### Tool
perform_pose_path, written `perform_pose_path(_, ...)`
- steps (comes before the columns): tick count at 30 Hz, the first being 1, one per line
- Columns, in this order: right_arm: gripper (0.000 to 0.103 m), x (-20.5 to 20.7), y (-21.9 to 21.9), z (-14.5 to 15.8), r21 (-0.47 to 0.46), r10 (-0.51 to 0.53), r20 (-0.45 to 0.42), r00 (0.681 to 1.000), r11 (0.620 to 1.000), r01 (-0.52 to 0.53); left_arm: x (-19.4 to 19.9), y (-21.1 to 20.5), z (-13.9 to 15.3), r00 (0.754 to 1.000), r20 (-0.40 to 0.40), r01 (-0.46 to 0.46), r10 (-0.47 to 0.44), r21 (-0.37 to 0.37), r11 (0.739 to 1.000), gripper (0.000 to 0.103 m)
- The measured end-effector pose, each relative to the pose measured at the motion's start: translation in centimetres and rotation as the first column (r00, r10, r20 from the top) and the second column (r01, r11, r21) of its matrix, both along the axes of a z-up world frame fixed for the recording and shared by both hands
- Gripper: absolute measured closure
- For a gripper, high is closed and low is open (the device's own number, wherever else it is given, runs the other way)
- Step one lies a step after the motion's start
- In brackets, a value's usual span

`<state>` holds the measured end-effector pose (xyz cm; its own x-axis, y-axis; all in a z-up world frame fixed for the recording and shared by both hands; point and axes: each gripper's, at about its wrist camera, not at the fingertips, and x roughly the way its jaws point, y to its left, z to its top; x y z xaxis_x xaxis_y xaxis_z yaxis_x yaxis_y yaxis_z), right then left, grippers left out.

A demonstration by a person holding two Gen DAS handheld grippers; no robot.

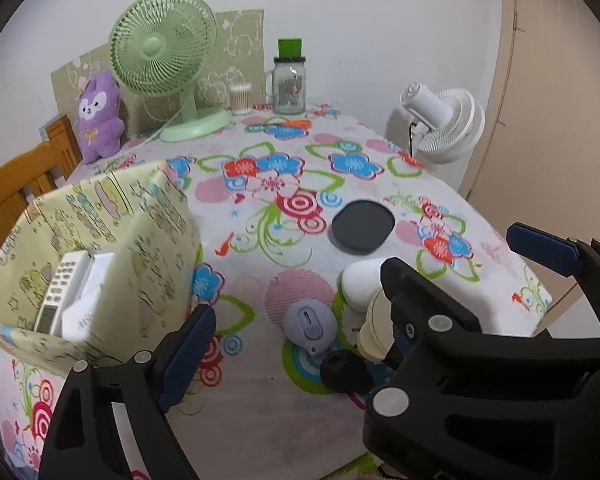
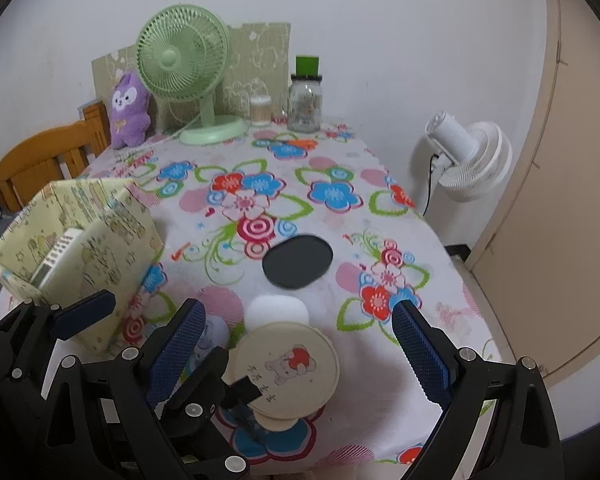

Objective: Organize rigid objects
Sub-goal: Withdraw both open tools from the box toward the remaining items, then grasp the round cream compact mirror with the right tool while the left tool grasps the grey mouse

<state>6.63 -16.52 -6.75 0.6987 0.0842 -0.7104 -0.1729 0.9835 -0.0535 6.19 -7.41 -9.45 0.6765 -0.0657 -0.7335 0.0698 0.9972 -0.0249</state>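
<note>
On the flowered tablecloth a lilac computer mouse lies between my left gripper's open fingers, untouched. Beside it are a white round object, a black knob and a cream round disc with a bear picture. My right gripper stands open around the disc, pads apart from it. The two grippers overlap: the right one's left finger hides most of the left one's right finger. A black oval pad lies farther back. At the left a patterned box holds a remote control.
A green desk fan, purple plush, glass jar with a green lid and swab pot line the back wall. Left of the table is a wooden chair. Beyond its right edge is a white floor fan.
</note>
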Motion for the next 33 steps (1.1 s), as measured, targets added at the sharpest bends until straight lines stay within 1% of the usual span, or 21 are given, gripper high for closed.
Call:
perform_pose_path(5, 0.007, 0.7, -0.3, -2.0, 0.010, -0.009, -0.043, 0.999, 1.000, 0.010, 0.5, -0.1, -1.6, 1.000, -0.027, -0.002, 0.002, 0.016, 1.000, 0.012)
perform_pose_path(12, 0.007, 1.6, -0.8, -3.7, 0.049, -0.033, -0.090, 0.995, 0.998, 0.038, 0.2, -0.2, -2.0, 1.000, 0.007, 0.010, -0.010, 0.025, 1.000, 0.011)
perform_pose_path(22, 0.007, 1.3, -0.6, -4.0, 0.052, -0.034, -0.099, 0.995, 0.998, 0.040, -0.7, 0.0, -1.7, 1.000, 0.018, 0.011, -0.012, 0.046, 0.999, 0.012)
perform_pose_path(26, 0.007, 1.0, -0.3, -3.8, 0.052, -0.029, -0.093, 0.995, 0.998, 0.034, -1.1, 0.4, -1.5, 1.000, 0.021, 0.004, -0.004, 0.040, 0.999, 0.012)
perform_pose_path(33, 0.007, 0.6, 0.6, -3.7, 0.025, -0.028, -0.092, 0.995, 0.999, 0.030, -1.8, 1.4, -1.5, 1.000, 0.013, -0.018, 0.017, 0.042, 0.999, 0.012)
